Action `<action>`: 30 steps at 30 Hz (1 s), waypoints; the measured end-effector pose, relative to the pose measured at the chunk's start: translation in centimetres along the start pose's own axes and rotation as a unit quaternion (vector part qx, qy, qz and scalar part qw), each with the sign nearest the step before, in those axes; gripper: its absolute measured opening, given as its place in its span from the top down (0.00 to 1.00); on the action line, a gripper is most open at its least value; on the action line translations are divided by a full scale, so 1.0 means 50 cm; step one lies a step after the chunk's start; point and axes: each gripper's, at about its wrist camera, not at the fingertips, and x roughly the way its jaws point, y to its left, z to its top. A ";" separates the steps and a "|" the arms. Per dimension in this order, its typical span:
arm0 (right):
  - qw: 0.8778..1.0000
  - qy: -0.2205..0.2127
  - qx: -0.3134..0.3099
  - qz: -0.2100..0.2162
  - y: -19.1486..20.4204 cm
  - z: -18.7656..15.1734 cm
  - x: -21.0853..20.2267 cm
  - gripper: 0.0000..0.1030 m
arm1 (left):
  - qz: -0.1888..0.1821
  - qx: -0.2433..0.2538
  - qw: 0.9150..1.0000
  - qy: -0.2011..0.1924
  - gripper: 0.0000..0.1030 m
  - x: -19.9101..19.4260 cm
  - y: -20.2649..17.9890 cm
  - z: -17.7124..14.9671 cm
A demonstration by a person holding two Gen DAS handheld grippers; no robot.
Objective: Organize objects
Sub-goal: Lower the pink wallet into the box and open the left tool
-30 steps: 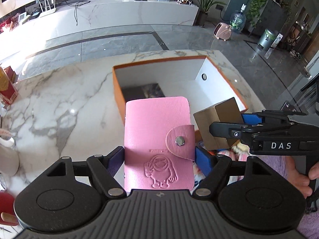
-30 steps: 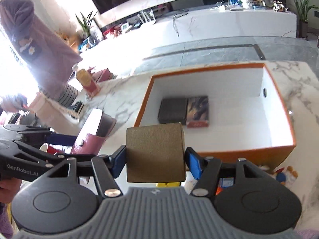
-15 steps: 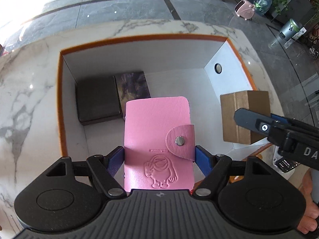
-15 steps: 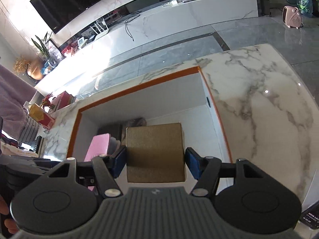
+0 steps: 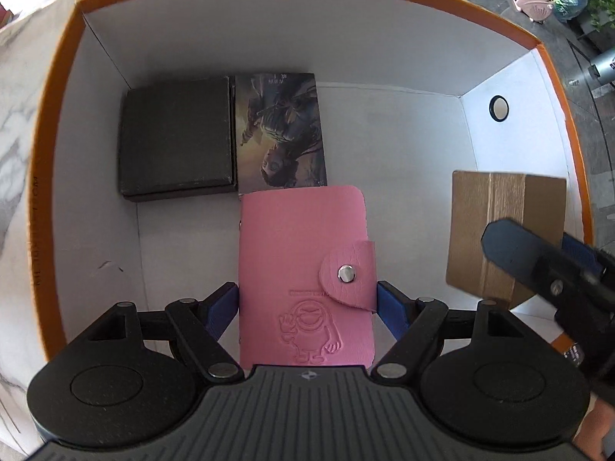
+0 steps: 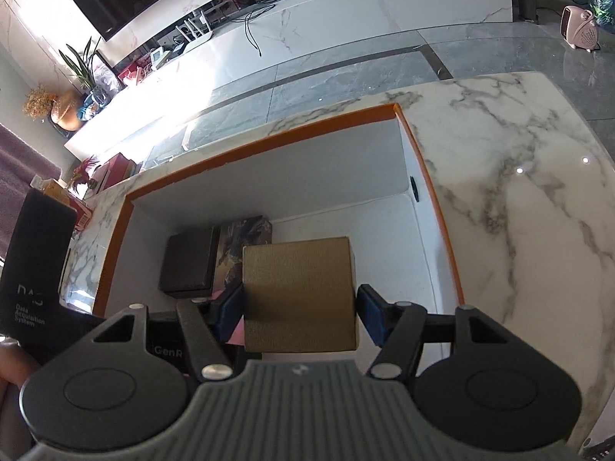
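Observation:
My left gripper (image 5: 307, 299) is shut on a pink card wallet (image 5: 305, 265) with a snap flap and holds it inside the orange-rimmed white box (image 5: 384, 53), just in front of a picture-covered box (image 5: 280, 130). My right gripper (image 6: 300, 303) is shut on a brown cardboard box (image 6: 298, 292) and holds it inside the same white box (image 6: 269, 165), at its right side. In the left wrist view the brown box (image 5: 496, 223) shows at the right wall. A black flat box (image 5: 177, 146) lies in the back left corner; it also shows in the right wrist view (image 6: 188, 265).
The white box stands on a marble table (image 6: 519, 199). Its right wall has a round hole (image 5: 498, 108). Red packets (image 6: 115, 169) stand at the table's far left. A grey tiled floor and a long white cabinet (image 6: 346, 15) lie beyond.
Both grippers have moved forward and down from over the table into the white box, carrying the wallet and the brown box. The box floor now fills the left wrist view.

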 end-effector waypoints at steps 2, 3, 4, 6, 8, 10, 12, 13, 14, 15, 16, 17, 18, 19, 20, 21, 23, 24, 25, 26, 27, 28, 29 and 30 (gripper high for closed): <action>1.000 0.005 -0.001 0.000 0.001 -0.002 0.006 0.37 | -0.004 -0.008 1.000 0.009 0.12 0.012 0.005 0.001; 1.000 0.007 -0.002 -0.001 0.001 -0.002 0.010 0.37 | -0.004 -0.010 1.000 0.011 0.12 0.016 0.007 0.001; 1.000 0.009 -0.003 -0.002 0.001 -0.003 0.012 0.37 | -0.006 -0.014 1.000 0.012 0.12 0.019 0.011 0.000; 1.000 0.015 -0.009 -0.004 0.002 -0.006 0.018 0.37 | -0.008 -0.016 1.000 0.015 0.12 0.025 0.017 -0.004; 1.000 0.023 -0.011 -0.007 0.002 -0.009 0.025 0.37 | -0.004 -0.014 1.000 0.017 0.12 0.028 0.024 -0.009; 0.999 0.034 -0.010 -0.009 0.002 -0.009 0.034 0.37 | -0.011 -0.015 1.000 0.019 0.11 0.028 0.037 -0.015; 0.999 0.040 -0.009 -0.011 0.004 -0.009 0.042 0.37 | -0.023 -0.017 0.999 0.019 0.11 0.023 0.052 -0.019; 0.999 0.043 -0.010 -0.014 0.005 -0.009 0.046 0.37 | -0.028 -0.016 0.999 0.019 0.11 0.022 0.057 -0.021; 0.999 0.046 -0.011 -0.017 0.007 -0.009 0.051 0.37 | -0.029 -0.014 0.999 0.018 0.11 0.021 0.060 -0.024; 0.999 0.047 -0.012 -0.020 0.009 -0.008 0.054 0.37 | -0.028 -0.009 0.999 0.014 0.11 0.019 0.061 -0.026; 0.999 0.048 -0.012 -0.021 0.011 -0.007 0.055 0.37 | -0.028 -0.004 1.000 0.010 0.11 0.016 0.058 -0.026; 0.999 0.048 -0.012 -0.023 0.013 -0.006 0.056 0.37 | -0.029 -0.002 1.000 0.008 0.11 0.014 0.058 -0.022; 0.998 0.048 -0.012 -0.026 0.013 -0.006 0.056 0.37 | -0.033 -0.002 0.999 0.006 0.11 0.010 0.058 -0.016; 0.998 0.047 -0.012 -0.029 0.014 -0.004 0.056 0.37 | -0.038 -0.001 0.999 0.004 0.11 0.008 0.060 -0.018; 0.998 0.047 -0.012 -0.031 0.014 -0.003 0.054 0.37 | -0.040 0.002 0.999 -0.001 0.11 0.003 0.062 -0.021; 0.998 0.047 -0.013 -0.034 0.014 -0.001 0.051 0.37 | -0.040 0.007 0.999 -0.008 0.11 -0.005 0.062 -0.025; 0.998 0.049 -0.011 -0.035 0.016 0.002 0.049 0.37 | -0.027 0.032 0.999 -0.030 0.15 -0.037 0.060 -0.038; 0.998 0.051 -0.008 -0.032 0.016 0.005 0.048 0.37 | -0.020 0.046 0.998 -0.044 0.19 -0.060 0.056 -0.025; 0.998 0.052 -0.005 -0.028 0.018 0.008 0.047 0.37 | -0.013 0.056 0.997 -0.059 0.20 -0.081 0.059 -0.029; 0.998 0.052 -0.002 -0.024 0.021 0.011 0.046 0.37 | -0.011 0.064 0.995 -0.073 0.27 -0.102 0.065 -0.034; 0.999 0.052 0.000 -0.017 0.028 0.014 0.045 0.37 | -0.013 0.074 0.993 -0.089 0.30 -0.126 0.070 -0.036; 0.999 0.052 0.000 -0.011 0.035 0.017 0.046 0.37 | -0.008 0.079 0.991 -0.104 0.32 -0.146 0.084 -0.029; 0.999 0.053 0.001 -0.001 0.048 0.020 0.048 0.37 | -0.003 0.082 0.989 -0.123 0.32 -0.166 0.093 -0.031; 0.998 0.056 0.002 0.010 0.059 0.022 0.053 0.37 | 0.000 0.087 0.986 -0.145 0.32 -0.189 0.100 -0.037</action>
